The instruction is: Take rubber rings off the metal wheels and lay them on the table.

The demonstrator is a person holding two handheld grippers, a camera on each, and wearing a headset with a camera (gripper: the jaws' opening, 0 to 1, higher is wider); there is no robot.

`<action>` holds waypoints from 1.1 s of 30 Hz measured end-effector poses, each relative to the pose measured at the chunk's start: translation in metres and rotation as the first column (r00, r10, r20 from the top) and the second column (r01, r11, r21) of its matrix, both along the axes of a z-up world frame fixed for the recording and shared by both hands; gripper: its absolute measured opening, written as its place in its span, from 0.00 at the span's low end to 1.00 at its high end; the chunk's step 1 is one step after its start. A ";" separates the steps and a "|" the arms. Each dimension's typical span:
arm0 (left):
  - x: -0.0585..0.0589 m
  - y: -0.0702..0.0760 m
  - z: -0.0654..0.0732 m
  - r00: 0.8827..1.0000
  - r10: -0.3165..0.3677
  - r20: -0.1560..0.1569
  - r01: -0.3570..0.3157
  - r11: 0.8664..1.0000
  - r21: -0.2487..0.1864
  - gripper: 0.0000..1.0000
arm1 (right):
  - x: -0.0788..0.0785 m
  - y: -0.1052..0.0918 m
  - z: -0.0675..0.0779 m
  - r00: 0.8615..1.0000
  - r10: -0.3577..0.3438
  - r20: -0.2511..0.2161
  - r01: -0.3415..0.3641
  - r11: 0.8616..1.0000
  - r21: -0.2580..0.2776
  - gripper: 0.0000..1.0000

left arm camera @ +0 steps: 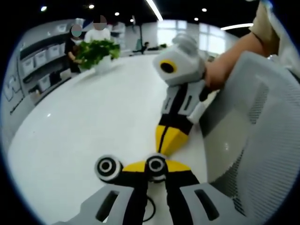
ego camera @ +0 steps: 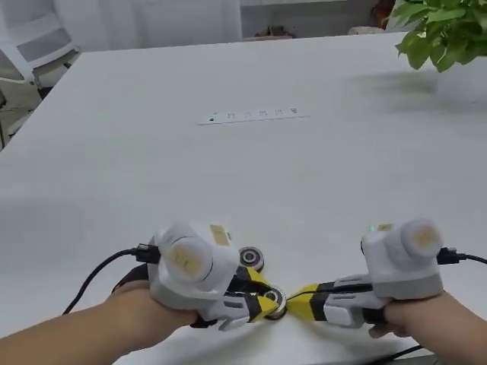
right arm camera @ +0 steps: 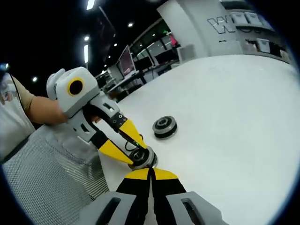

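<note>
Your left gripper (left arm camera: 156,164) is clamped on a small round metal wheel with a black rubber ring (right arm camera: 143,158), with one yellow jaw on each side of it. Your right gripper (right arm camera: 151,174) meets it nose-to-nose from the other side. Its jaws are squeezed together with pretty much no gap and the tips are right up against that wheel's rim. Can't tell whether they've actually pinched the rubber or are only touching it.

The wheel is down at table level, bottom centre of the head view. It lies roughly flat with the hub facing up, so its axle line runs more or less vertical. A second wheel (ego camera: 251,258) of the same kind lies flat just beside it, a bit higher in the frame and outside both sets of jaws.

It's all on a big plain white table (ego camera: 319,190). A flat white strip (ego camera: 253,115) with small markings sits around the upper middle, and there's a green leafy plant (ego camera: 441,30) in the upper right corner. A grey mesh chair back (left arm camera: 253,140) is on the right of the left gripper view. The room's an open office with ceiling lights (left arm camera: 154,9) and shelves of bins (left arm camera: 33,65).
</note>
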State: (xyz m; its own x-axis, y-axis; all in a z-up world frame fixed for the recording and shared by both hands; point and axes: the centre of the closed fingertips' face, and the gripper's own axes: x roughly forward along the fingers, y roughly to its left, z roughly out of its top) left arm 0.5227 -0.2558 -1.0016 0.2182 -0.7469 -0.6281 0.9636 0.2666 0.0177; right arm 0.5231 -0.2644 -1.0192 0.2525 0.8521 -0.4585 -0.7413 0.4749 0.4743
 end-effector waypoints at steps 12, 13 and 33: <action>0.001 0.000 -0.001 1.000 -0.002 0.010 0.002 1.000 0.005 0.13 | 0.005 -0.001 0.012 0.998 -0.044 -0.048 0.048 0.995 0.090 0.00; 0.001 0.000 -0.001 1.000 -0.002 0.011 0.002 1.000 0.005 0.13 | 0.004 0.000 0.015 0.998 -0.038 -0.048 0.043 0.994 0.101 0.00; 0.001 0.000 -0.001 1.000 0.018 0.015 -0.018 1.000 0.005 0.13 | -0.003 0.012 0.021 0.998 0.035 0.046 -0.038 0.997 0.073 0.00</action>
State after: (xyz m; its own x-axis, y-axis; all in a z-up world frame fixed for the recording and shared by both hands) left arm 0.5236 -0.2553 -1.0027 0.2414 -0.7395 -0.6284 0.9582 0.2841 0.0338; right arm 0.5197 -0.2527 -0.9981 0.2394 0.8922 -0.3830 -0.7784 0.4121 0.4736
